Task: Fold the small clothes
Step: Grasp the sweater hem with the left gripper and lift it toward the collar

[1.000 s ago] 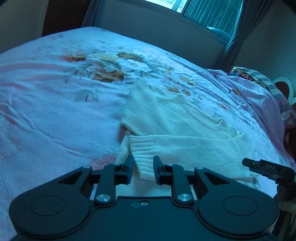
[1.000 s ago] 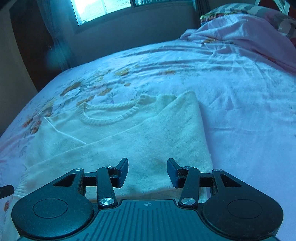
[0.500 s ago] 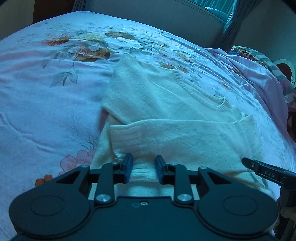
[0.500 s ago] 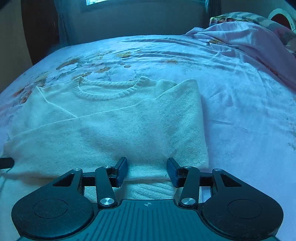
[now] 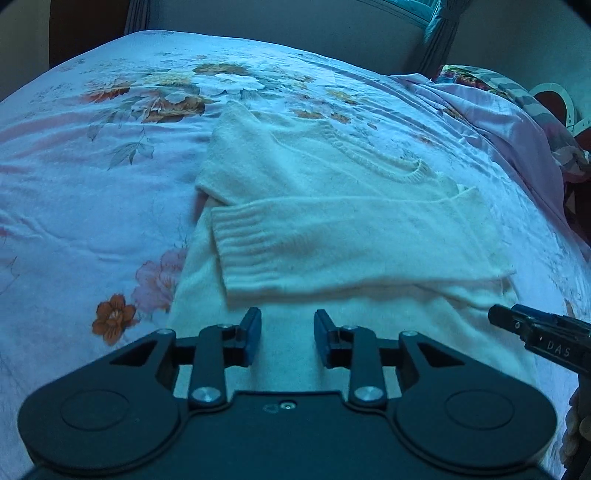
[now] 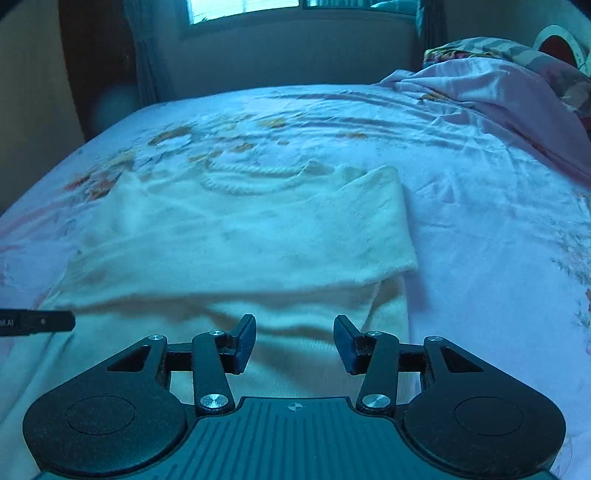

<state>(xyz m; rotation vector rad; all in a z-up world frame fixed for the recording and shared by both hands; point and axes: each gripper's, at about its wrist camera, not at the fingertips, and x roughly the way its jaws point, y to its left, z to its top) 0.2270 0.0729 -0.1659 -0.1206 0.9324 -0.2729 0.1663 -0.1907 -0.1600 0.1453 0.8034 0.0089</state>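
A small cream knit sweater (image 5: 332, 206) lies flat on the flowered bedsheet (image 5: 92, 177), neckline away from me, with one sleeve (image 5: 288, 251) folded across its chest and the ribbed cuff at the left. My left gripper (image 5: 287, 334) hovers over the sweater's lower part just below that sleeve; its jaws are opening and nothing is between them. In the right wrist view the same sweater (image 6: 240, 236) fills the middle, and my right gripper (image 6: 294, 339) stands open above its lower right part, holding nothing. The right gripper's tip (image 5: 532, 328) shows at the left view's right edge.
A crumpled pink blanket (image 6: 487, 96) and a patterned pillow (image 6: 491, 48) lie at the bed's right. A wall with a window (image 6: 243, 5) and curtains stands behind the bed. A person's fingers (image 5: 576, 432) show at the lower right.
Both grippers have drawn back toward the sweater's hem, so more of the lower body shows below the folded sleeve. The left jaws have spread wider. The right jaws look unchanged.
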